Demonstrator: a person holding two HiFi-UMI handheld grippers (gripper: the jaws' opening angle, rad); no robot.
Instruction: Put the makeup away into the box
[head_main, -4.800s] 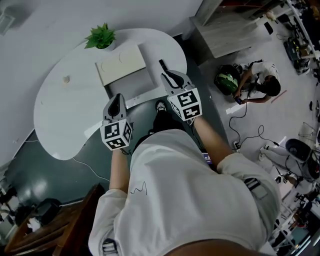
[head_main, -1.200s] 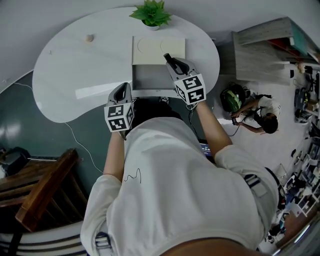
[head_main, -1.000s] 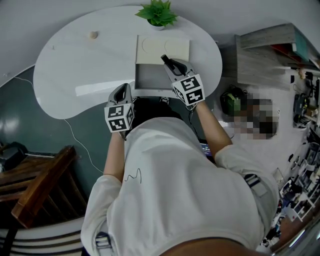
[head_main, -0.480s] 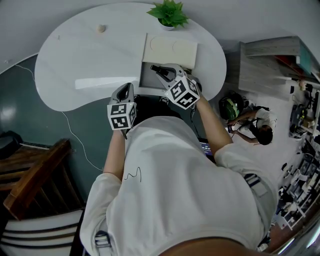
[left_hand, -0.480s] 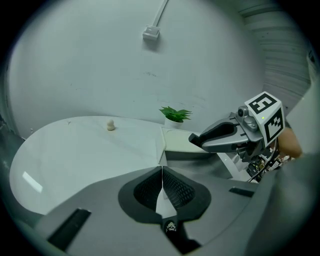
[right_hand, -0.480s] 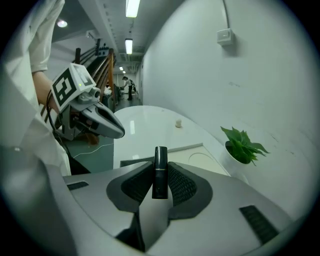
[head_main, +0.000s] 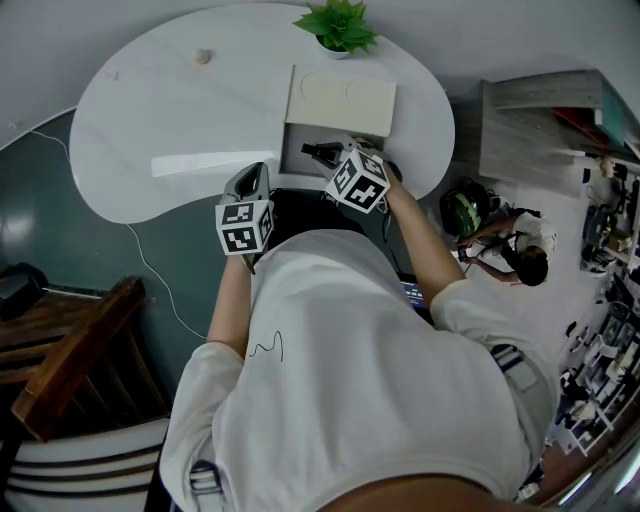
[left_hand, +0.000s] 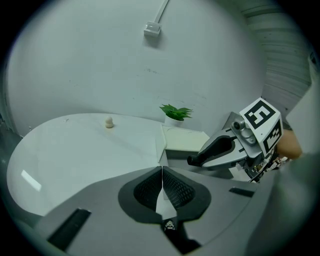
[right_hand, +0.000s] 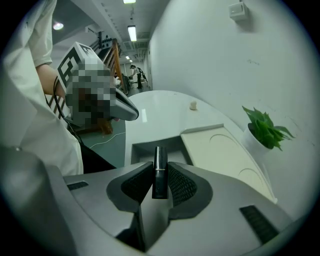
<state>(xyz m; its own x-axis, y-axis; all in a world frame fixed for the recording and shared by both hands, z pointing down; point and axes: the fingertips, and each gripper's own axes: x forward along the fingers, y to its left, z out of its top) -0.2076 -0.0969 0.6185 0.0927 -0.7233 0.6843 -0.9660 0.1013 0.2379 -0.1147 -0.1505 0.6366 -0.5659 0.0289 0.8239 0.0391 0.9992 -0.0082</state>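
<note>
Seen from overhead, a person in a pale shirt leans over a smooth, white, bean-shaped table (head_main: 170, 120), tongs in each hand, where a flat rectangular box (head_main: 312, 163) lies open, its cream lid (head_main: 340, 100) with two shallow round hollows folded back toward a leafy green plant (head_main: 340, 24). The right tongs (head_main: 310, 152) reach over the box's grey tray with a dark lipstick (head_main: 306, 150) at their tip, while the left tongs (head_main: 256, 172) hang at the table's near edge. A small pale knob (head_main: 203, 57) sits well apart on the far side of the table. In the left gripper view, the ribbed black pads meet in a thin seam with nothing between them, so the left tongs are closed and empty; beyond them the right tongs' grey jaw hangs just above the box. In the right gripper view, the right tongs' textured pads clamp the lipstick, a glossy black cylinder with a thin bright band, standing upright between them, its top end in line with the grey tray beyond.
</note>
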